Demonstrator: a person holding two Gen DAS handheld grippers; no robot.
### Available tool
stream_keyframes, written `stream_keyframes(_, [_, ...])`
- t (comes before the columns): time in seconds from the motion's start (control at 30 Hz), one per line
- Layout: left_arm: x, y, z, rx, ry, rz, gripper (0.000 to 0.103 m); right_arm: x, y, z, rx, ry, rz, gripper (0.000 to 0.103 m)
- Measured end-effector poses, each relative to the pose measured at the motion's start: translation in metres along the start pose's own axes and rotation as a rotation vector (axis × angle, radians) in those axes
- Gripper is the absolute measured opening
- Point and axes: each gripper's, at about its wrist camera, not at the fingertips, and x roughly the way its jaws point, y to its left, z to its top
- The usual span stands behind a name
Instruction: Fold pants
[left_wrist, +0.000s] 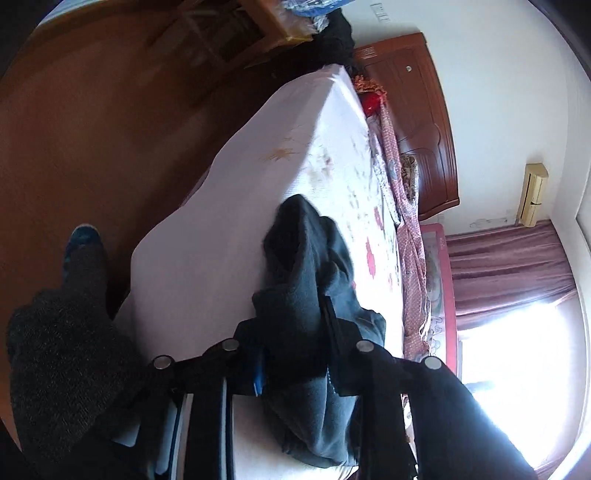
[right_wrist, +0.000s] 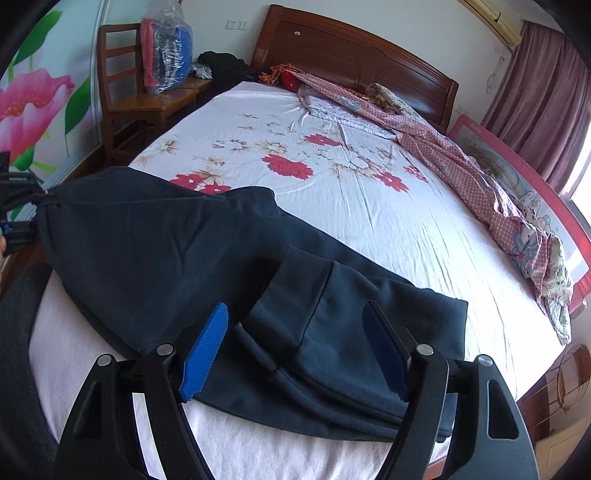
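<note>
Bed (right_wrist: 369, 229) filling most of both views, floral sheet (right_wrist: 288, 166) spreading across it, headboard (right_wrist: 351, 48) standing at the far end. Pink quilt (right_wrist: 461, 162) lying crumpled along the far-right edge, by the rail (right_wrist: 517, 162). Chair (right_wrist: 125, 92) standing off the far-left corner, carrying a plastic-wrapped bundle (right_wrist: 166, 48).

Pants (right_wrist: 166, 251) lying dark and doubled along the near edge of the bed, cuffs (right_wrist: 295, 295) resting toward the near-right part, one end lifting off the near-left edge.

Left claw (left_wrist: 295, 369) clamping tight on bunched pants fabric, cloth (left_wrist: 306, 266) draping away over the sheet; seen from the right wrist, gripping that raised end (right_wrist: 44, 206) at the near-left edge.

Right claw (right_wrist: 295, 347) gaping wide, blue pads (right_wrist: 207, 350) well apart, straddling the cuffs at the near edge, holding nothing; touching the cloth or hovering just above it, impossible to tell.
</note>
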Motion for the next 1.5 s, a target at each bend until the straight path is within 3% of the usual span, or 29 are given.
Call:
stream_keyframes(0.13, [-0.012, -0.075, -0.007, 0.176, -0.038, -0.054, 0.023, 0.005, -0.025, -0.025, 0.113, 0.043, 0.019, 0.074])
stream_keyframes(0.3, [-0.003, -0.185, -0.047, 0.433, 0.021, -0.177, 0.022, 0.008, -0.073, -0.064, 0.324, 0.080, 0.025, 0.074])
stream_keyframes(0.4, [0.018, -0.252, -0.099, 0.610, 0.111, -0.262, 0.022, 0.005, -0.114, -0.092, 0.492, 0.087, 0.018, 0.074])
stream_keyframes(0.53, [0.058, -0.307, -0.187, 0.831, 0.260, -0.335, 0.022, -0.001, -0.168, -0.139, 0.724, 0.107, -0.001, 0.074])
stream_keyframes(0.6, [0.093, -0.317, -0.247, 0.982, 0.358, -0.324, 0.025, -0.002, -0.191, -0.162, 0.828, 0.131, -0.029, 0.074])
stream_keyframes(0.67, [0.136, -0.309, -0.307, 1.105, 0.531, -0.241, 0.054, -0.002, -0.212, -0.187, 0.945, 0.166, -0.054, 0.074])
stream_keyframes(0.7, [0.157, -0.298, -0.335, 1.164, 0.617, -0.167, 0.055, -0.002, -0.221, -0.198, 1.011, 0.174, -0.048, 0.074])
stream_keyframes(0.77, [0.168, -0.275, -0.371, 1.267, 0.676, -0.064, 0.052, -0.007, -0.233, -0.214, 1.106, 0.152, -0.001, 0.074])
stream_keyframes(0.83, [0.149, -0.260, -0.369, 1.243, 0.718, -0.133, 0.058, -0.016, -0.237, -0.217, 1.125, 0.085, 0.035, 0.074])
stream_keyframes(0.87, [0.133, -0.256, -0.364, 1.240, 0.730, -0.158, 0.070, -0.018, -0.238, -0.215, 1.131, 0.051, 0.074, 0.074])
stream_keyframes(0.93, [0.098, -0.250, -0.339, 1.267, 0.664, -0.173, 0.088, -0.017, -0.237, -0.210, 1.175, -0.012, 0.206, 0.074])
stream_keyframes(1.0, [0.072, -0.242, -0.301, 1.249, 0.591, -0.162, 0.091, -0.006, -0.233, -0.199, 1.244, -0.033, 0.342, 0.074])
stream_keyframes(1.1, [0.056, -0.228, -0.246, 1.107, 0.507, -0.094, 0.092, 0.016, -0.217, -0.191, 1.317, 0.027, 0.427, 0.074])
stream_keyframes(1.2, [0.063, -0.200, -0.210, 0.992, 0.434, -0.046, 0.092, 0.019, -0.208, -0.182, 1.307, 0.085, 0.275, 0.074])
stream_keyframes(1.33, [0.081, -0.173, -0.195, 0.874, 0.418, -0.012, 0.092, 0.030, -0.202, -0.181, 1.408, 0.114, 0.350, 0.074])
stream_keyframes(1.43, [0.093, -0.172, -0.200, 0.863, 0.426, -0.017, 0.092, 0.043, -0.191, -0.179, 1.485, 0.149, 0.426, 0.074])
stream_keyframes(1.5, [0.087, -0.175, -0.206, 0.873, 0.434, -0.029, 0.092, 0.043, -0.185, -0.168, 1.462, 0.135, 0.407, 0.074])
